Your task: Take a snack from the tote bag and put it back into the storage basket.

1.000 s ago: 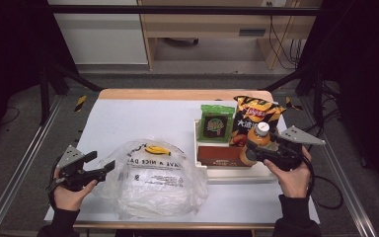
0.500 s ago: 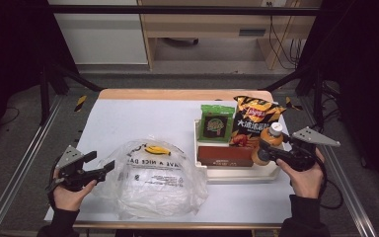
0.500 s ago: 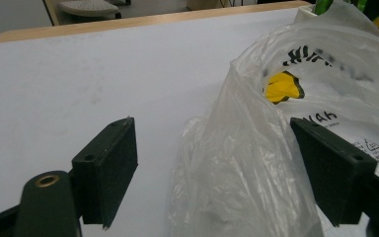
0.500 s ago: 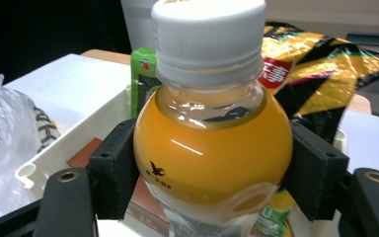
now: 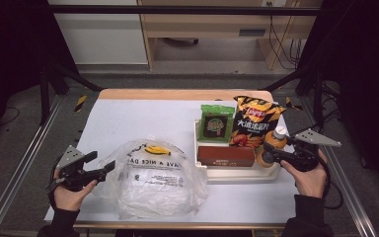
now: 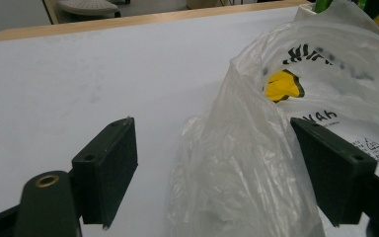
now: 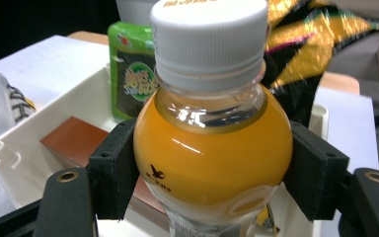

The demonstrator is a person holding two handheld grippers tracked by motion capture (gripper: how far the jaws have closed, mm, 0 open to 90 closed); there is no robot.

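We see the right gripper (image 7: 212, 173) clamped on the orange juice bottle (image 7: 212, 163), upright at the right end of the white tray (image 5: 237, 174); the left gripper (image 6: 217, 168) gapes wide, a fold of the plastic bag (image 6: 237, 163) between its jaws.

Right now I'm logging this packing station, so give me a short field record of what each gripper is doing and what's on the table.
right gripper: shut on orange juice bottle, white cap on
left gripper: open, jaws either side of a fold of the plastic bag
tray: white; holds green packet, chip bag, brown box
table: white top
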